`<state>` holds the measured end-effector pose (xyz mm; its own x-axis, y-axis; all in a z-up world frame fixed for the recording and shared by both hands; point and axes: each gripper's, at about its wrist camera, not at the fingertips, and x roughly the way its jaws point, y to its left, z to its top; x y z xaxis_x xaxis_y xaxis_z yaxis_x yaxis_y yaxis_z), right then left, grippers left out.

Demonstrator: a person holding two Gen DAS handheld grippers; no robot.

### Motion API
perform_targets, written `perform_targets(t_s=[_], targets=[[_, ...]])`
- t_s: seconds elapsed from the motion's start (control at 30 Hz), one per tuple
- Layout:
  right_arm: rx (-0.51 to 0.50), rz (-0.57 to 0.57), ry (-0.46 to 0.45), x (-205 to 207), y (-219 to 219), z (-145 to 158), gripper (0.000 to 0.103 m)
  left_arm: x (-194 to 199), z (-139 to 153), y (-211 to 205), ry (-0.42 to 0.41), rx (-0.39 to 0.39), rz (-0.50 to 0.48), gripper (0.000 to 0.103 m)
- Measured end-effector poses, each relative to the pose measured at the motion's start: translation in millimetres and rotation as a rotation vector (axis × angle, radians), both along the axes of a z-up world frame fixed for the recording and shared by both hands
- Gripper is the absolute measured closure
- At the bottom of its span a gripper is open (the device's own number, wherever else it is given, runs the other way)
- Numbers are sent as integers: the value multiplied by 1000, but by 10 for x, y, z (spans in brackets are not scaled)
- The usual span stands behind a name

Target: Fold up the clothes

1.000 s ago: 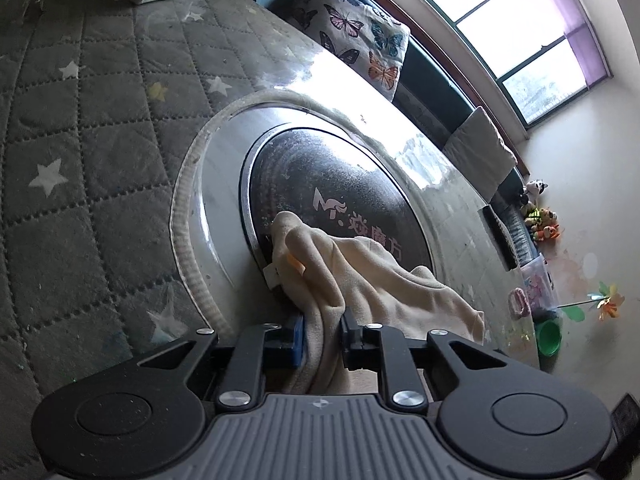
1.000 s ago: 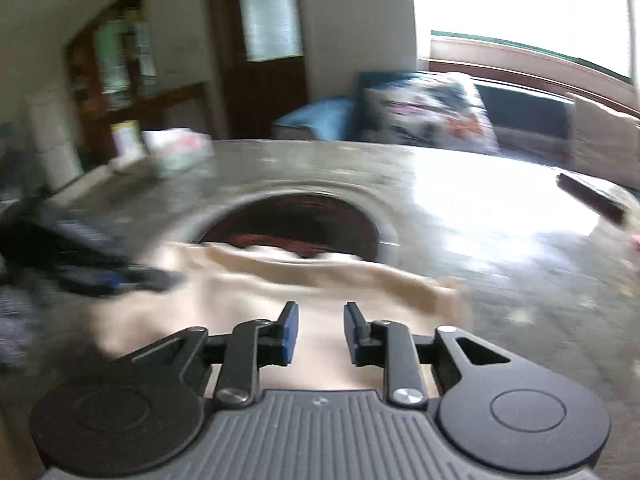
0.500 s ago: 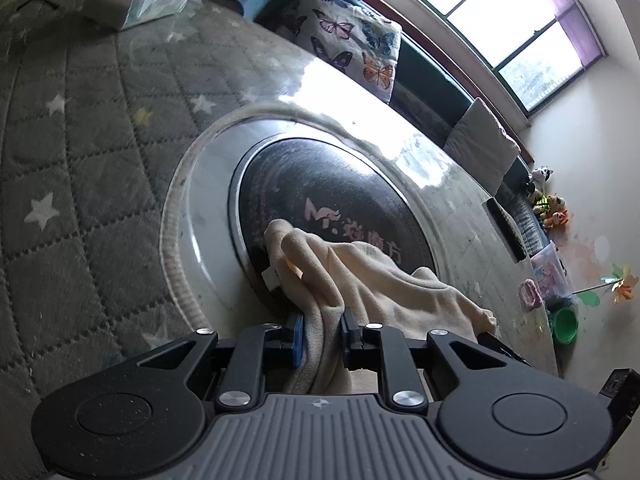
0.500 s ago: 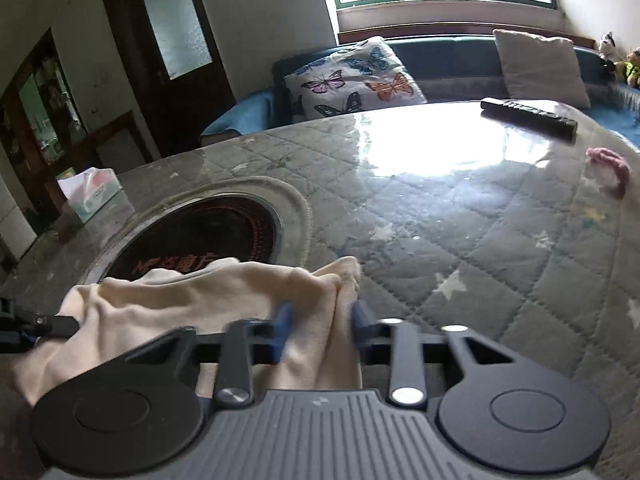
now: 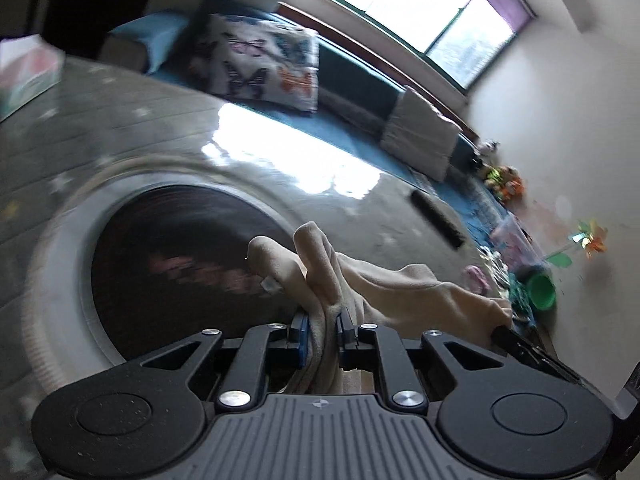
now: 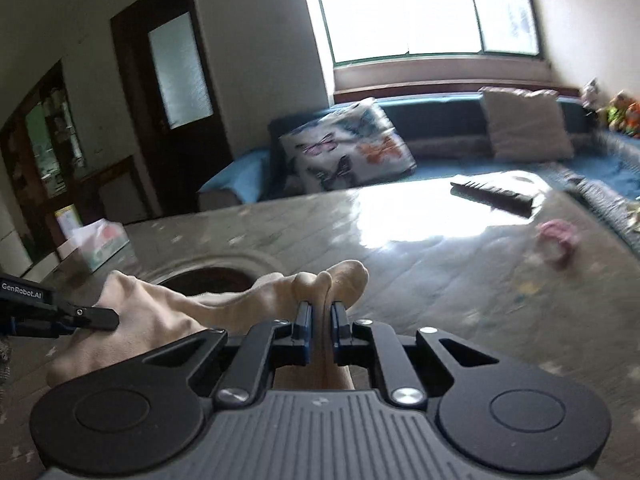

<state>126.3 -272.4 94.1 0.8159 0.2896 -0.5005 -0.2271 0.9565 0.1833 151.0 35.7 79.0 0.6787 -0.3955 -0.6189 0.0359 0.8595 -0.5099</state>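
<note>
Cream garment (image 6: 168, 312) now hangs stretched between both tools: the right gripper (image 6: 319, 326), empty a second ago, has pinched a bunched edge, while the left gripper (image 5: 322, 330) stays clamped on its own. Cloth lies at twelve o'clock over the quilted table (image 6: 440, 280), apparently ready for lifting and folding.

Left gripper (image 5: 322, 330) clamped on bunched cream garment (image 5: 372, 284) — cloth stretches right to second gripper tip (image 5: 508, 338). Dark round inset (image 5: 188, 260) in quilted table (image 5: 100, 128) behind — view blurred.
</note>
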Motion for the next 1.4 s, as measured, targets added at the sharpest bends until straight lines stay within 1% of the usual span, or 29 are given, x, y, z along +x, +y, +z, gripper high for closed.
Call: perform_targets(t_s=[0.2, 0.33, 0.47, 0.63, 0.7, 0.8, 0.87, 0.97, 1.0, 1.03, 1.1, 1.13, 1.2, 1.27, 1.33, 1.4], targets=[[-46, -99, -33, 29, -421, 190, 95, 292, 102, -577, -15, 34, -88, 88], [-65, -166, -32, 88, -688, 215, 95, 485, 101, -919, -9, 53, -134, 88], [-81, -216, -21, 144, -924, 171, 95, 630, 36, -1197, 6, 75, -174, 88], [-83, -270, 8, 232, -1158, 34, 95, 768, -98, -1416, 31, 95, -203, 88], [-85, -287, 21, 268, -1219, -30, 95, 808, -157, -1445, 45, 107, -214, 87], [-97, -311, 53, 331, -1282, -148, 93, 832, -225, -1458, 62, 148, -195, 86], [-110, -335, 59, 360, -1325, -212, 92, 834, -236, -1418, 61, 168, -175, 78], [-105, -329, 68, 349, -1341, -257, 91, 800, -215, -1385, 46, 188, -164, 70], [-109, -321, 70, 352, -1333, -269, 89, 781, -203, -1381, 37, 204, -163, 63], [-107, -314, 71, 334, -1327, -278, 87, 753, -187, -1393, 23, 224, -165, 58], [-102, -302, 73, 311, -1300, -293, 76, 691, -173, -1431, 4, 260, -180, 56], [-100, -297, 74, 287, -1277, -296, 73, 655, -173, -1452, -1, 273, -189, 52], [-98, -288, 78, 238, -1228, -312, 62, 571, -177, -1485, -12, 292, -206, 46], [-98, -274, 84, 180, -1163, -324, 58, 491, -190, -1519, -21, 316, -221, 43], [-94, -265, 88, 121, -1116, -351, 54, 423, -215, -1540, -19, 334, -230, 36], [-88, -257, 93, 63, -1075, -384, 50, 364, -249, -1549, -18, 345, -235, 34]])
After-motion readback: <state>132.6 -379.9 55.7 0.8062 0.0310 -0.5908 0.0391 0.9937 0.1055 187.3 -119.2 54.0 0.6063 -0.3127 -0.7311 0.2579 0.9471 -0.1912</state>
